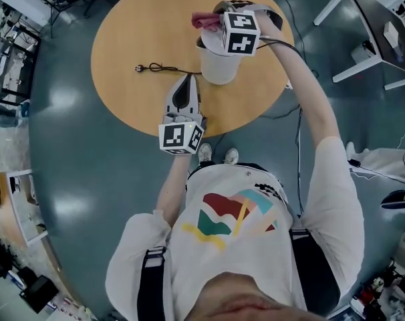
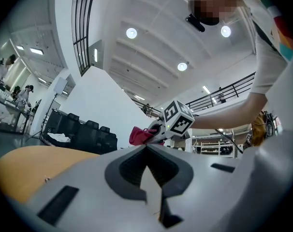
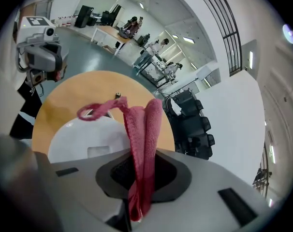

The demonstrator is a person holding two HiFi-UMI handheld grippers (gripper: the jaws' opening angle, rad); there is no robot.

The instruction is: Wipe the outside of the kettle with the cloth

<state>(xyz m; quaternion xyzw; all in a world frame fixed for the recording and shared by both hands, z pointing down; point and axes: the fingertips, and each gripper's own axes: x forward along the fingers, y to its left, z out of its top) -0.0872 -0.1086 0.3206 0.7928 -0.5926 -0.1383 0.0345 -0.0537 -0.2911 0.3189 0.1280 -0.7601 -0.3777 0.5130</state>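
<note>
Kettle [image 1: 219,65]: white, smooth, tapered cylinder, upright on the round, tan wood-grain table [image 1: 136,25], toward its near right side.
Cloth [image 3: 146,129]: pink, knitted, folded into a narrow strip, one loop hanging loose over the kettle's top.
Your right gripper [image 1: 216,20]: grey jaws pinched on the cloth, just above the kettle.
Your left gripper [image 1: 185,84]: jaws closed together, holding nothing, near the kettle's left.
Both cubes carry black-and-white square markers.
Cord [image 1: 164,67]: thin, black, plug-ended, lying on the table.
</note>
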